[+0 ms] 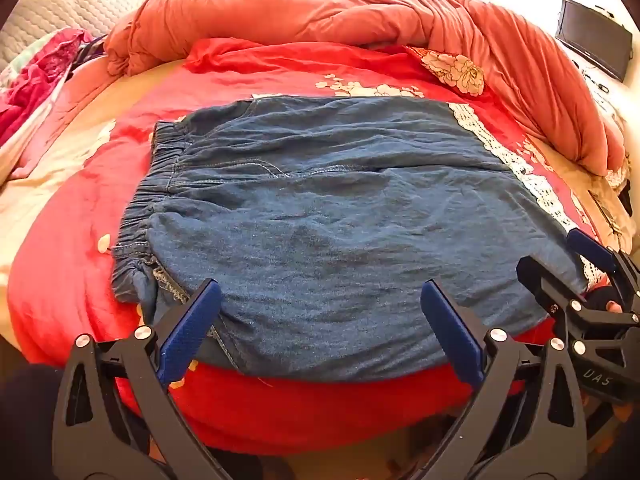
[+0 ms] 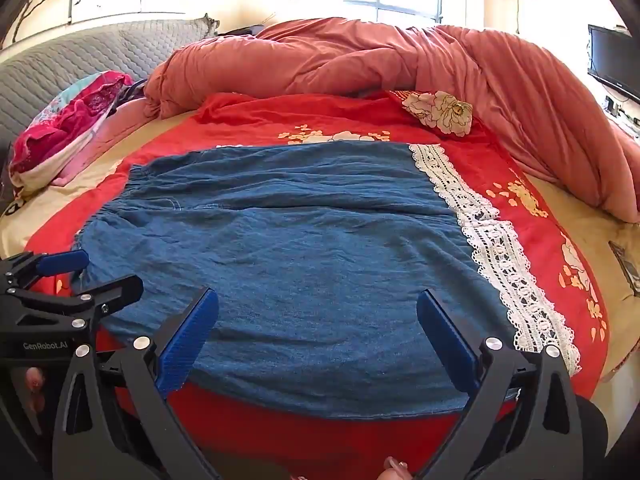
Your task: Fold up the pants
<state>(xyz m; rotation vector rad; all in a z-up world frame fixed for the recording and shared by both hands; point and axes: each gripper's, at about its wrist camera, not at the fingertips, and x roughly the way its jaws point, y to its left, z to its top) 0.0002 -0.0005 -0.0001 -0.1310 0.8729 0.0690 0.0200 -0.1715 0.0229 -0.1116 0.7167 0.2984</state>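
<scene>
Blue denim pants (image 1: 328, 220) lie folded flat on a red flowered bedspread (image 1: 260, 76), elastic waistband (image 1: 160, 168) at the left and white lace hem (image 1: 516, 164) at the right. My left gripper (image 1: 320, 292) hovers open over the near left part of the pants, nothing between its blue pads. In the right wrist view the same pants (image 2: 288, 256) spread out with the lace hem (image 2: 492, 244) on the right. My right gripper (image 2: 316, 300) stands open above the near edge, empty. Each gripper shows in the other's view: the right gripper (image 1: 560, 256), the left gripper (image 2: 100, 272).
A bunched salmon quilt (image 2: 360, 56) runs along the far side and right of the bed. Pink and red clothes (image 2: 68, 128) are heaped at the left by a grey quilted headboard (image 2: 80, 60). A dark screen (image 2: 616, 64) stands at the far right.
</scene>
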